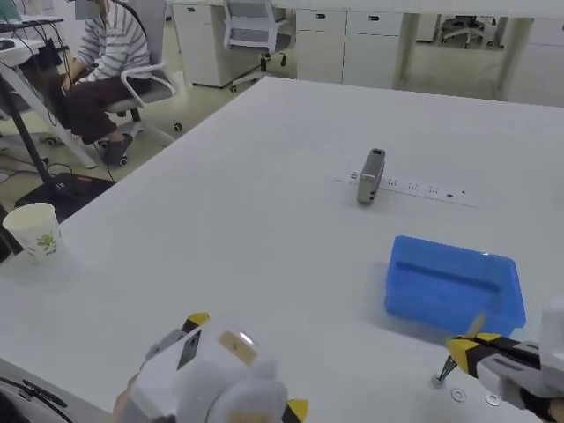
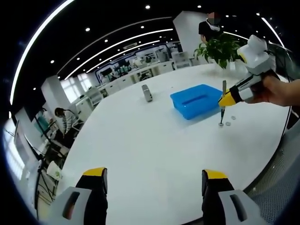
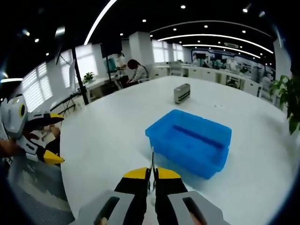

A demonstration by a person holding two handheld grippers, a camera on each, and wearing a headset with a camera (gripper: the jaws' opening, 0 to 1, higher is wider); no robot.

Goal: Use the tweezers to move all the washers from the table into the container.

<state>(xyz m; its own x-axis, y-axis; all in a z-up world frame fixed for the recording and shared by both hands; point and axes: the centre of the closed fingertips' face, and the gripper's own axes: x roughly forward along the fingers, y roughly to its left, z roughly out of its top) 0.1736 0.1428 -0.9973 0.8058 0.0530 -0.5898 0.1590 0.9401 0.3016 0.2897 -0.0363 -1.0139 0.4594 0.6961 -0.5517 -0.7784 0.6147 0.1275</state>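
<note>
The right tool [image 3: 151,174] pinches thin metal tweezers [image 2: 221,115], tips down at the white bench [image 1: 264,220] beside small silver washers [image 1: 457,394], near the blue plastic container [image 1: 454,282]; the left tool [image 2: 154,177] hangs spread and empty

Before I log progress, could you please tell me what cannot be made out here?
Washers, head view: the count, cut off by the bottom edge and the right gripper.
Tweezers tips, right gripper view: too thin to show any washer.
Container contents, left gripper view: too small.
</note>
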